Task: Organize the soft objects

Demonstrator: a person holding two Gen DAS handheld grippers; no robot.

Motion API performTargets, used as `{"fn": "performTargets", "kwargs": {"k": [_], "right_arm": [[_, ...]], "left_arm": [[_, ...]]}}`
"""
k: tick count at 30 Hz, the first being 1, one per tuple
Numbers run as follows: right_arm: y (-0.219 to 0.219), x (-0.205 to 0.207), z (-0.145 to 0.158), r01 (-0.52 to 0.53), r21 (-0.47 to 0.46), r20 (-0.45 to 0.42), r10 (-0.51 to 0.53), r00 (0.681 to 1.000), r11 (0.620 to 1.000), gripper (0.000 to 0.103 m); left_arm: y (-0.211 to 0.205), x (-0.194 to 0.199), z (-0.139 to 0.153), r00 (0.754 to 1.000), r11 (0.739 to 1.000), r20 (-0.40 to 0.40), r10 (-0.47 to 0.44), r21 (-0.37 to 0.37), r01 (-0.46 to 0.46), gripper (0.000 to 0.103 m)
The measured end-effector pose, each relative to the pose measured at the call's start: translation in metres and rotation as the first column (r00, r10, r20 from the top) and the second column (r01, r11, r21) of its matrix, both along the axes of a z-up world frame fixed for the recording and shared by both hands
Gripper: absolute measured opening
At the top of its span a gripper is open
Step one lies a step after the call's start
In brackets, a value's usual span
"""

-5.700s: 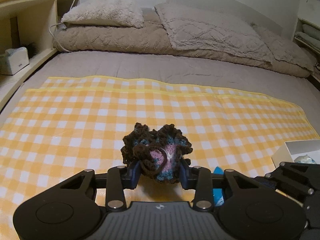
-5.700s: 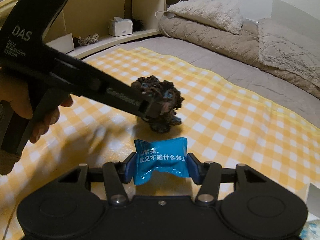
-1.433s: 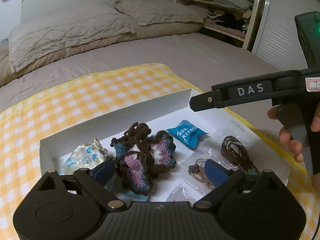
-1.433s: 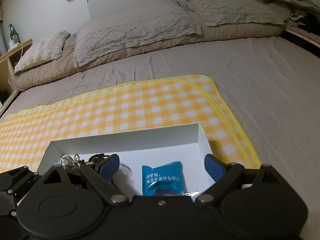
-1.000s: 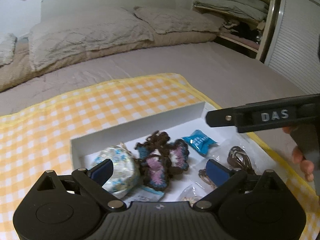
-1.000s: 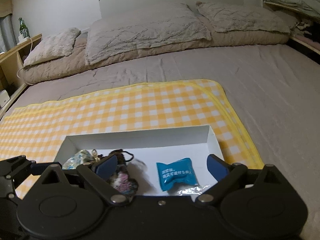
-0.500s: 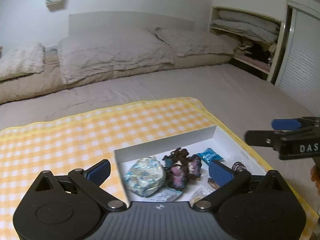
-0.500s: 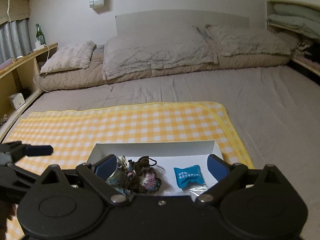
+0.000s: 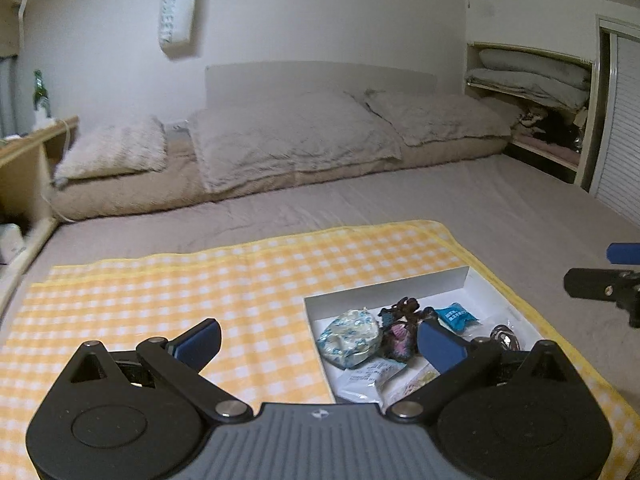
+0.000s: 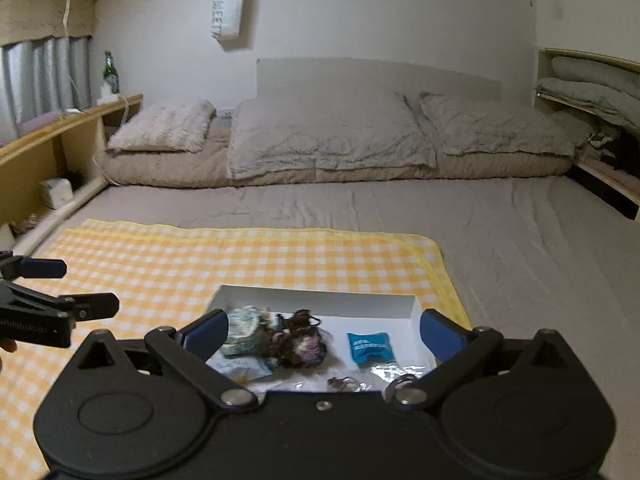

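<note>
From the left wrist view, the left gripper point(image 9: 318, 338) has its two blue pads spread as wide as they go, and nothing is between them. It hangs above the yellow checked cloth point(image 9: 160, 292) that lies on the bed point(image 9: 360, 204). A white box point(image 9: 384, 290) sits on the right part of the cloth. Inside it I see a pale blue and white soft bundle point(image 9: 351, 337), a dark crochet piece point(image 9: 400, 326) with pink and blue yarn touching it, and a small blue packet point(image 9: 456, 316) a little apart. There are clear wrappers and something shiny near the front, but they are too small for me to tell what they are. At the far right edge, the tip of the right gripper point(image 9: 612, 280) pokes in.

From the right wrist view, the right gripper point(image 10: 324, 330) has its jaws opening, almost all the way wide, with nothing held. The box point(image 10: 316, 300) lies below and ahead of it. The soft bundle point(image 10: 244, 330), the crochet piece point(image 10: 296, 340) and the blue packet point(image 10: 370, 347) all rest on the box floor. The left gripper point(image 10: 60, 292) shows at the left edge.

I think the soft things are in the box so they stay together and tidy. Both grippers are open because, it seems, they have nothing left to carry. The cloth around the box looks bare, so the job looks nearly done.
</note>
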State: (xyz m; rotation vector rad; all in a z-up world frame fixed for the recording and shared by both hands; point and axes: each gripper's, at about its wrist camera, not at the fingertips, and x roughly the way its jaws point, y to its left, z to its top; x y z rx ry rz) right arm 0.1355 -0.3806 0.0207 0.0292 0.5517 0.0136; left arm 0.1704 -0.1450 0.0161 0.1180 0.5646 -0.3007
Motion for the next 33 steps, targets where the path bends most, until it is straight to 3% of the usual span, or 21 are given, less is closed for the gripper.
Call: {"fn": "performTargets", "kwargs": {"k": [6, 18, 24, 33], "right_arm": [[0.011, -0.039, 0.01, -0.002, 0.001, 0.046, 0.002, 0.999, 1.0, 0.103], [0.026, -0.107, -0.005, 0.015, 0.002, 0.097, -0.015, 0.995, 1.0, 0.103], [0.041, -0.133, -0.009, 0.015, -0.025, 0.148, -0.011, 0.989, 1.0, 0.103], [0.053, -0.15, -0.021, 0.02, -0.039, 0.147, -0.014, 0.989, 0.999, 0.103]], "left_arm": [[0.013, -0.041, 0.009, 0.999, 1.0, 0.043, 0.021, -0.024, -0.02, 0.103], [0.028, -0.104, 0.002, 0.997, 0.999, 0.066, 0.035, -0.012, -0.035, 0.103], [0.04, -0.122, -0.002, 0.996, 0.998, 0.07, 0.051, -0.033, -0.049, 0.103], [0.045, -0.144, -0.011, 0.994, 0.998, 0.094, 0.06, -0.024, -0.058, 0.103]]}}
